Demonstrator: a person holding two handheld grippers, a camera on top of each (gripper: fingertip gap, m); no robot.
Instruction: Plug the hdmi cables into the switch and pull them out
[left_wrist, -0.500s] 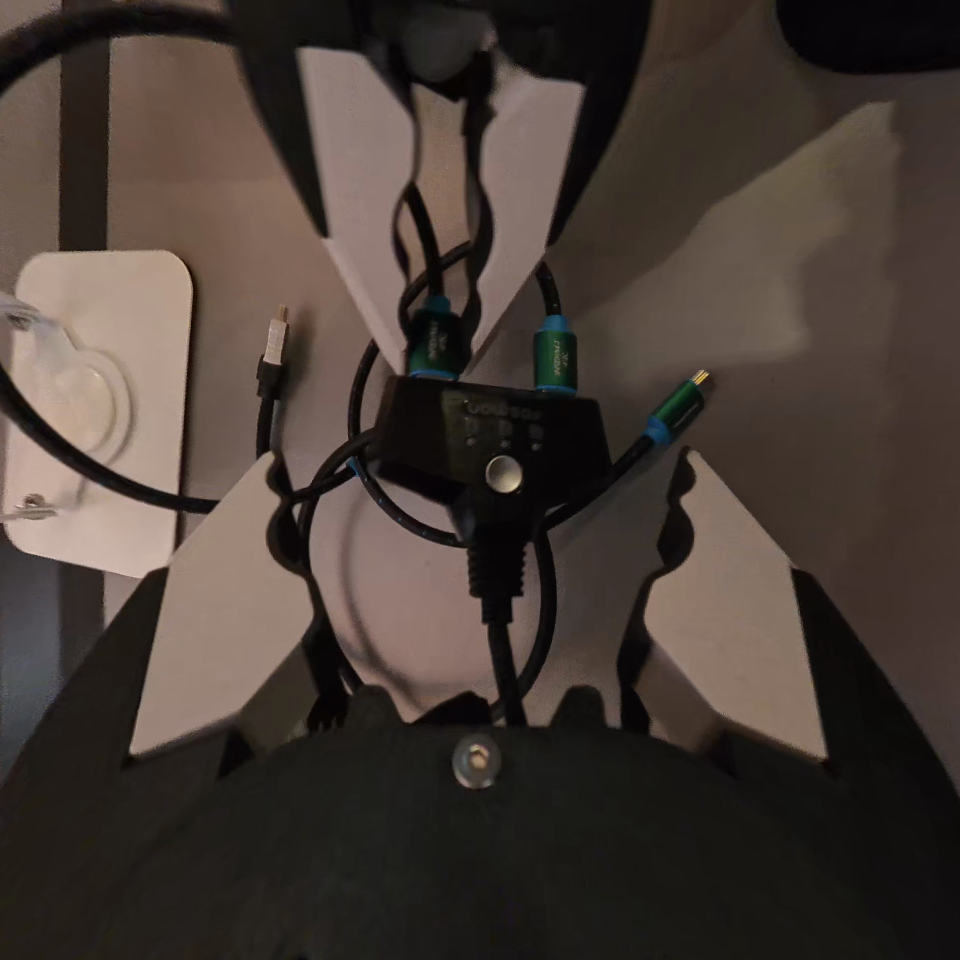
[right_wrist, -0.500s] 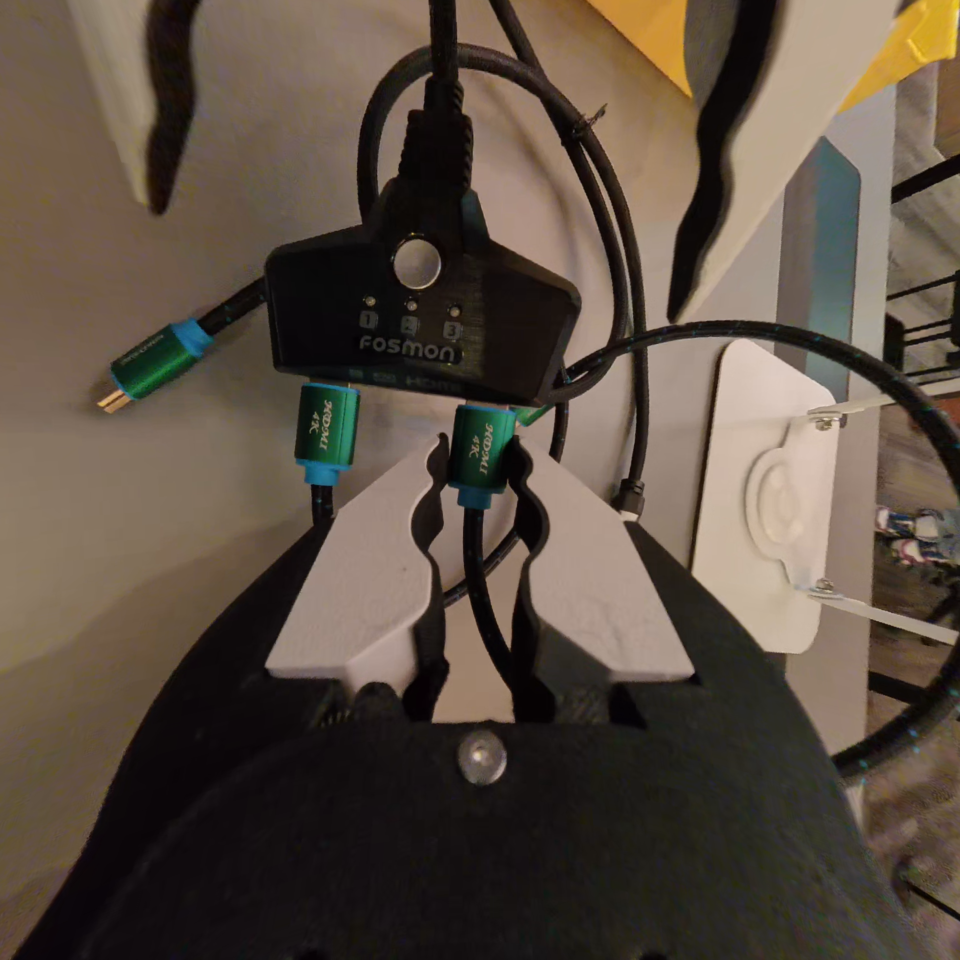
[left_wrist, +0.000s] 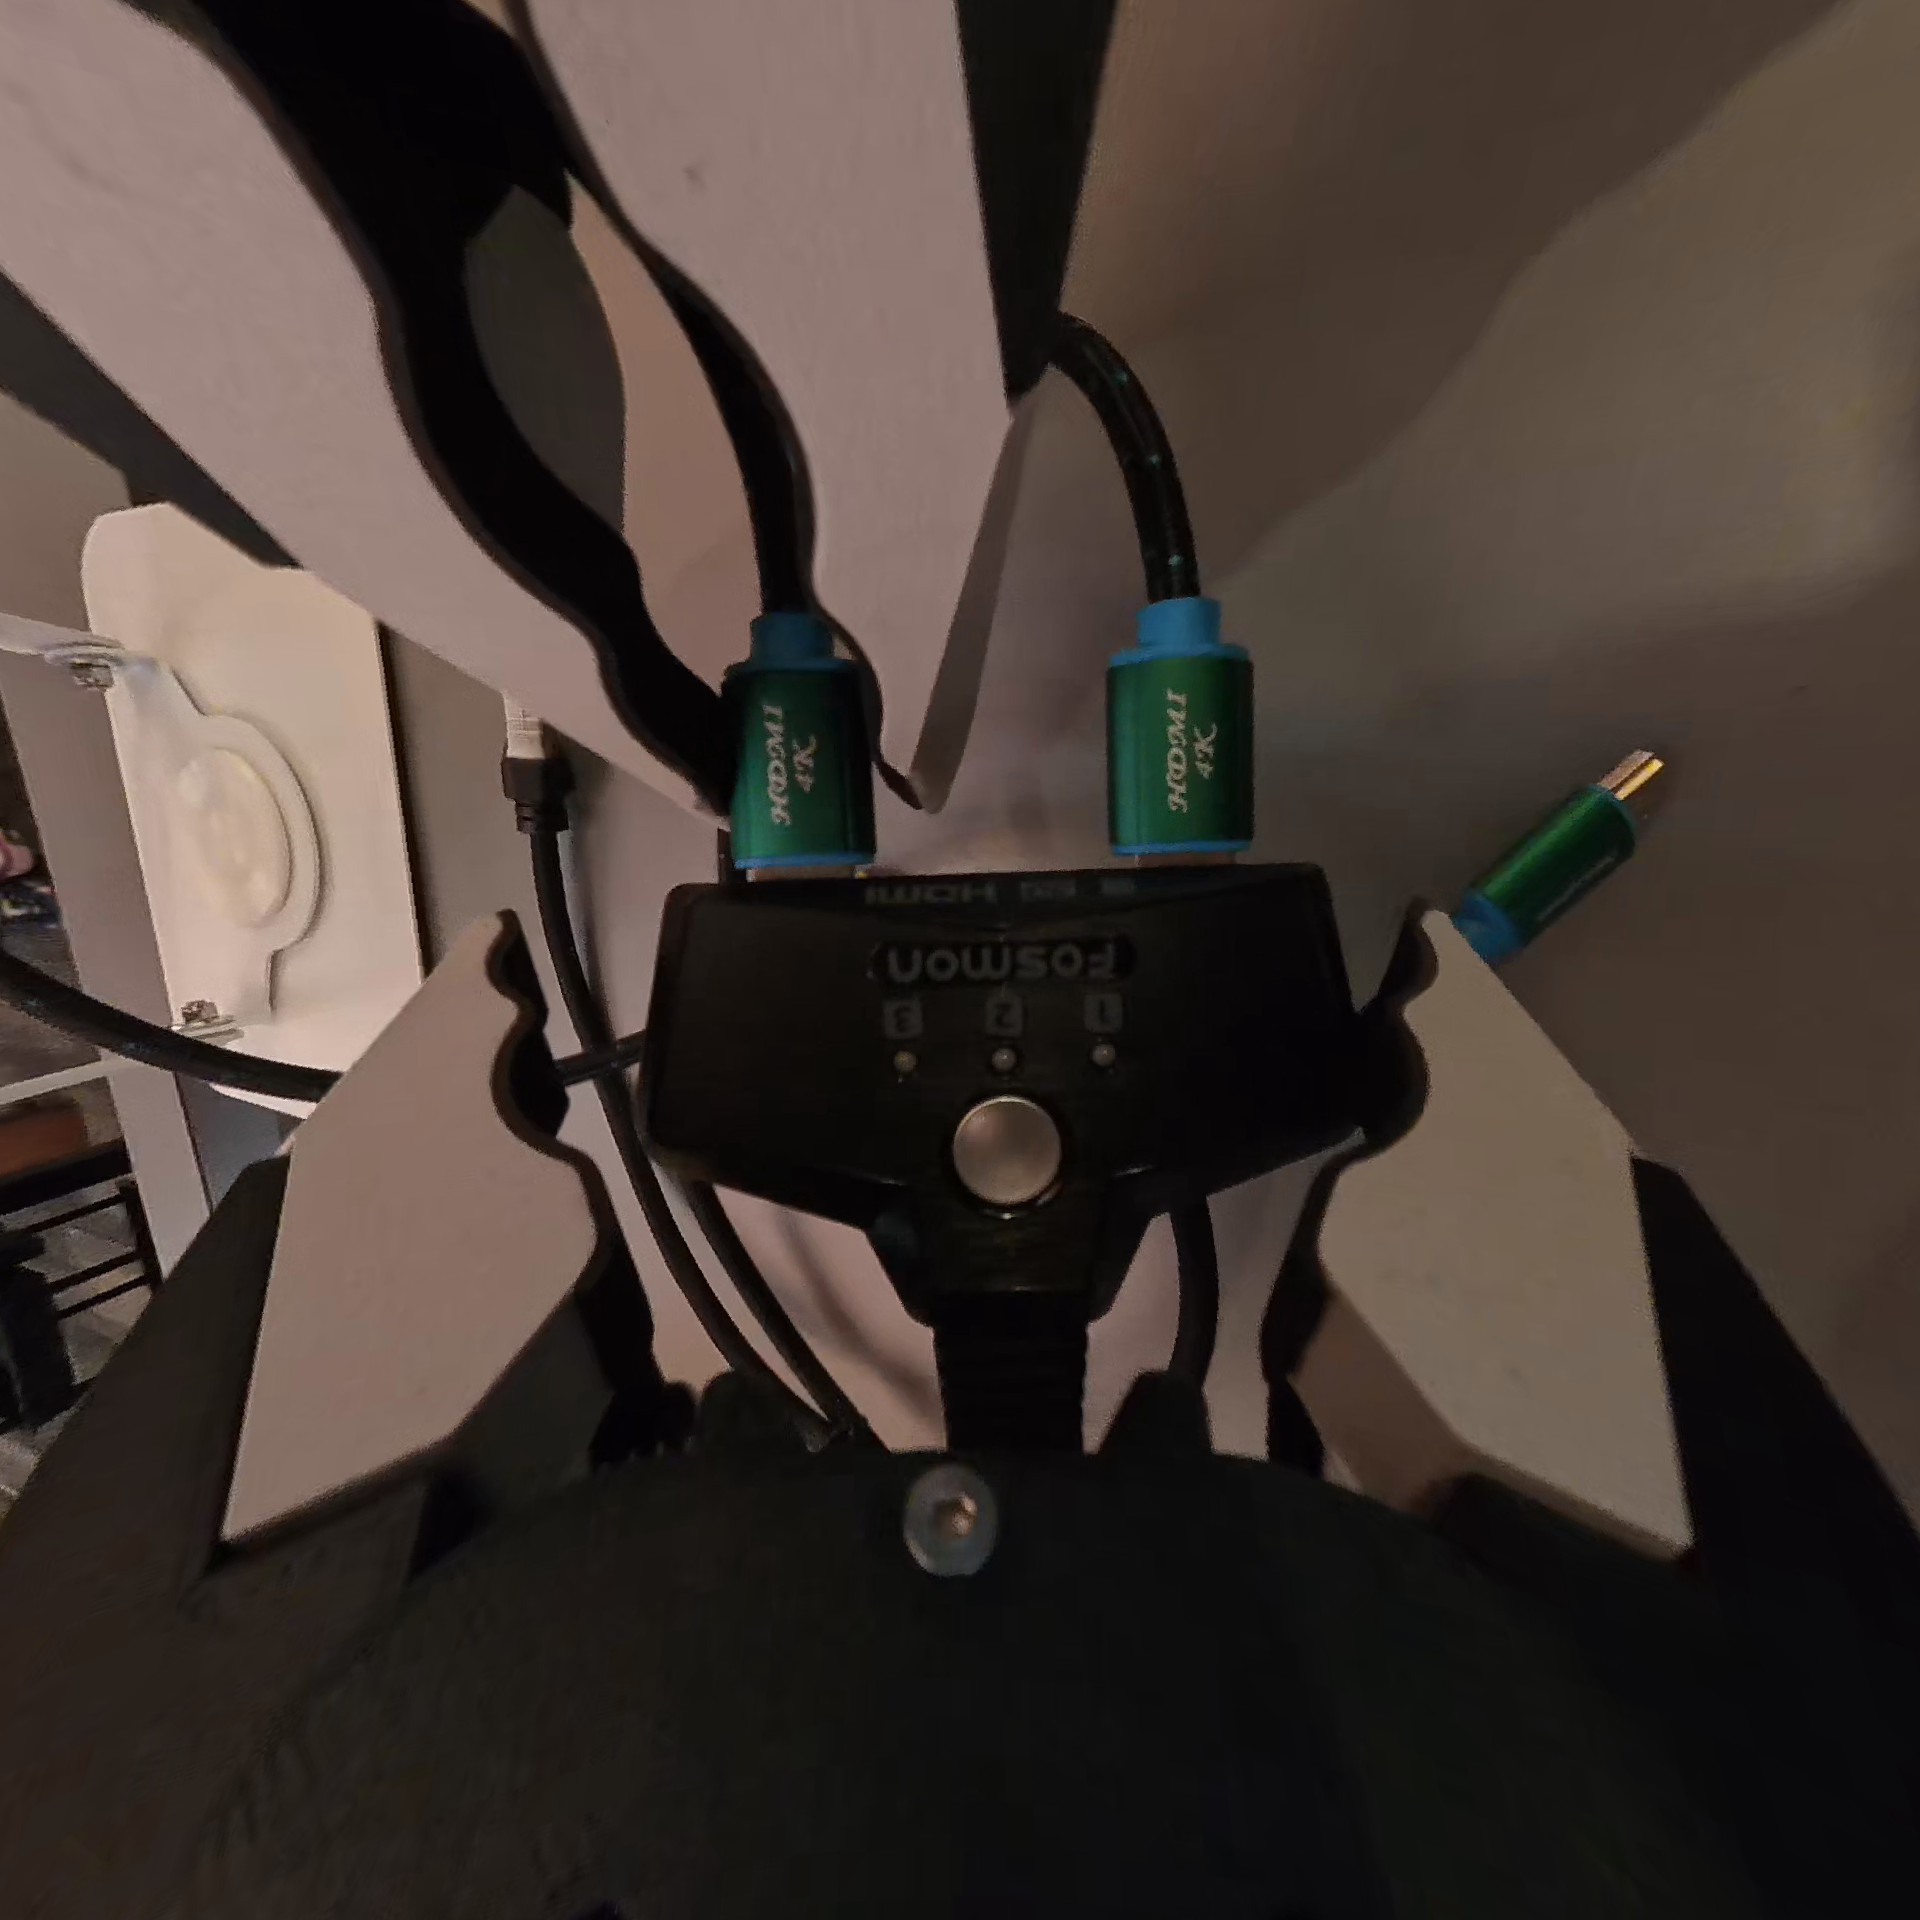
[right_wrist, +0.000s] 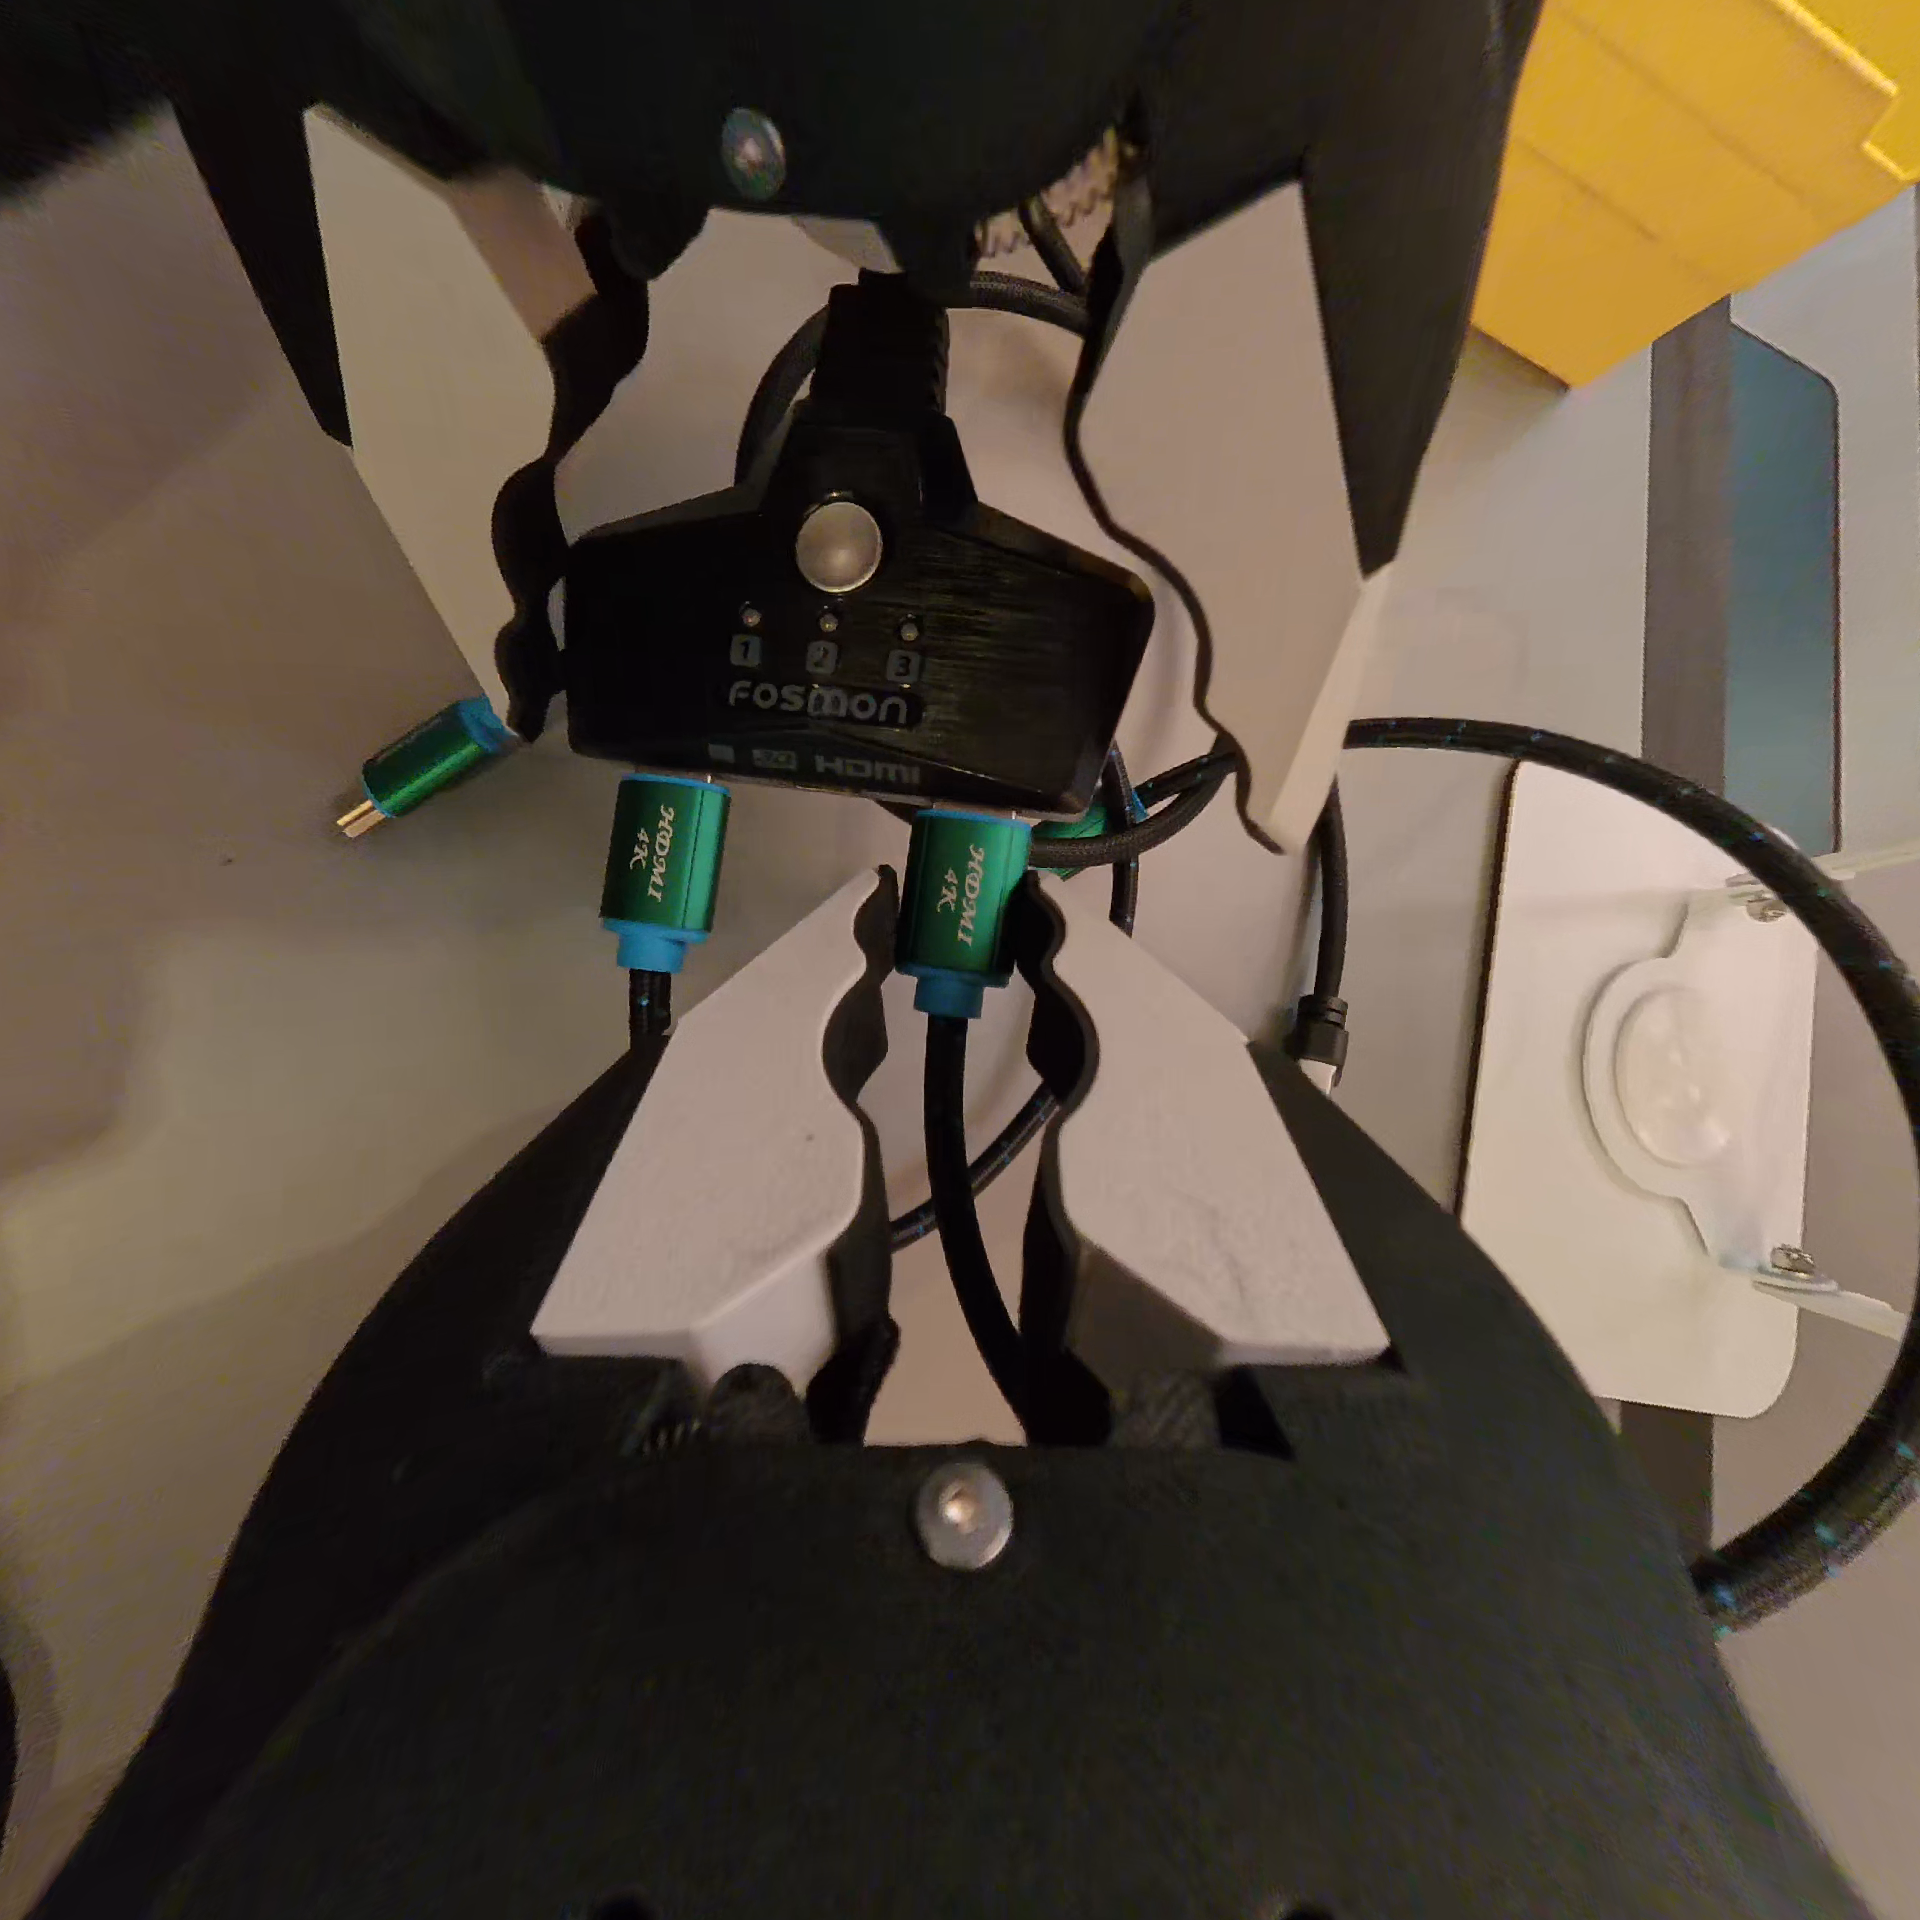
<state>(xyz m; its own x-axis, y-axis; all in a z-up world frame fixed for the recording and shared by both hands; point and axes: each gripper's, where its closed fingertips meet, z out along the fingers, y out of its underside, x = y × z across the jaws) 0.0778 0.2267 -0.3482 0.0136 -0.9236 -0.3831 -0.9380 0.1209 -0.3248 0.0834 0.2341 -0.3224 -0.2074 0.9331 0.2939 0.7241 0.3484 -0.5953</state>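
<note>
White scalloped fingers (right_wrist: 1122, 997) pinch green metallic plug (right_wrist: 961, 902).

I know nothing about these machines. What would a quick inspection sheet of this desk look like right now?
Surface: pale table, dimly lit.
Job's things: black switch; gripped plug and second plug both inserted; loose plug lying beside the switch.
Clutter: white plate with clear bracket; yellow bin; small black connector.
Grippers: left gripper open, jaws straddling the switch; right gripper shut on the gripped plug.
Cables: black braided cables looping around the switch.
Surroundings: too dark to tell.
</note>
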